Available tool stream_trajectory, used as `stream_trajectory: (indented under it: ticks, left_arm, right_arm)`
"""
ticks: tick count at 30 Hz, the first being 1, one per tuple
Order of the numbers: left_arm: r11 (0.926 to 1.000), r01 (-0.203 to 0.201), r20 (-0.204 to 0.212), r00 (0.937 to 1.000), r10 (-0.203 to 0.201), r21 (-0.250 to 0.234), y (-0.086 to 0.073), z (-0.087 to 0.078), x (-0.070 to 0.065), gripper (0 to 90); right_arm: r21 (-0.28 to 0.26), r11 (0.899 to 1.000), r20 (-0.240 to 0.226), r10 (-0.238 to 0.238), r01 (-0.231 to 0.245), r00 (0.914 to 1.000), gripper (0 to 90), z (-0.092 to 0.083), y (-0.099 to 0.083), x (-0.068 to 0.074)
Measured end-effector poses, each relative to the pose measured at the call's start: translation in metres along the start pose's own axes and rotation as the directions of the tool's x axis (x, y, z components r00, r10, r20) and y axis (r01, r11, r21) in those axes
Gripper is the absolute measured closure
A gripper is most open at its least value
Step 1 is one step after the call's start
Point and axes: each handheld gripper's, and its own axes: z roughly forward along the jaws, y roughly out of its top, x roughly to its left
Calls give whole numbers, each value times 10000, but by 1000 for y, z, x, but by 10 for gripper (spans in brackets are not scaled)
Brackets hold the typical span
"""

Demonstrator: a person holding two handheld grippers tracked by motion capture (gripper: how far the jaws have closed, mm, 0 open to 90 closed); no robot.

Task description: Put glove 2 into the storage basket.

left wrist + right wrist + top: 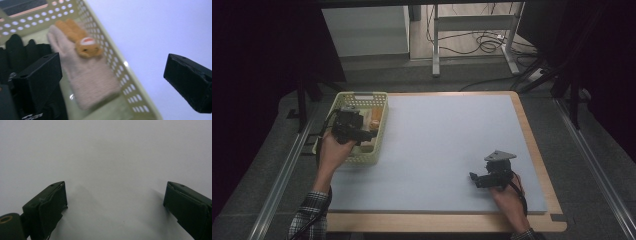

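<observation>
At the table's left edge stands one pale green perforated basket [381,131], its right wall between what lies inside and the open mat [452,150]. In the left gripper view two gloves lie in it: a black glove [17,50] at the left, partly behind the near jaw, and just beside it a pink fluffy glove [92,80] with an orange animal face sewn on its back, fingers pointing to the basket's far wall. The pink glove lies along the right wall, touching it or nearly so. Whether the two gloves touch is hard to tell, since the picture is blurred.

The left gripper [362,134] hangs over the basket. Its jaws stand wide apart with nothing clamped: one jaw is above the black glove inside the basket, the other out over the mat, so the basket wall and the pink glove show in the gap between them. Neither pad presses on either one.

The middle of the grey-blue mat is bare.

Near the right front corner the right gripper [476,180] sits low over the mat, well apart from the basket, pointing left. Its jaws are spread wide too, with bare mat between them and nothing held.
</observation>
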Motion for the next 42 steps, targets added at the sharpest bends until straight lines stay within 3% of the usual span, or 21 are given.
stream_trajectory:
  ticks: [9, 13, 14, 20, 26, 33, 42]
  left_arm:
    - [9982, -570, 424, 9974, 578, -202, 0, 5, -29, 21]
    - [9946, -970, 740, 9923, 994, -358, 0, 8, -50, 21]
    - [9946, -970, 740, 9923, 994, -358, 0, 8, -50, 21]
    - [9880, -1469, 1040, 9830, 1512, -479, -4, 12, -75, 21]
    - [9832, -1719, 1483, 9725, 1794, -619, -15, 20, -97, 20]
    - [9789, -1961, 1614, 9658, 2029, -568, -31, 35, -115, 19]
    - [9763, -2110, 1870, 9583, 2163, -480, -52, 52, -125, 12]
  right_arm:
    - [-2, 10000, 1, -8, 8, 10000, 46, 0, 0, 0]
    - [0, 10000, -4, 8, -8, 10000, 46, 0, 0, 0]
    - [0, 10000, -4, 8, -8, 10000, 46, 0, 0, 0]
    - [-12, 10000, -1, -16, 16, 10000, 47, 0, 0, 0]
    - [-7, 10000, -8, -9, 9, 10000, 47, 0, 0, 0]
    - [-7, 10000, -7, -8, 8, 10000, 47, 0, 0, 0]
    - [-8, 10000, -8, -11, 11, 10000, 47, 0, 0, 0]
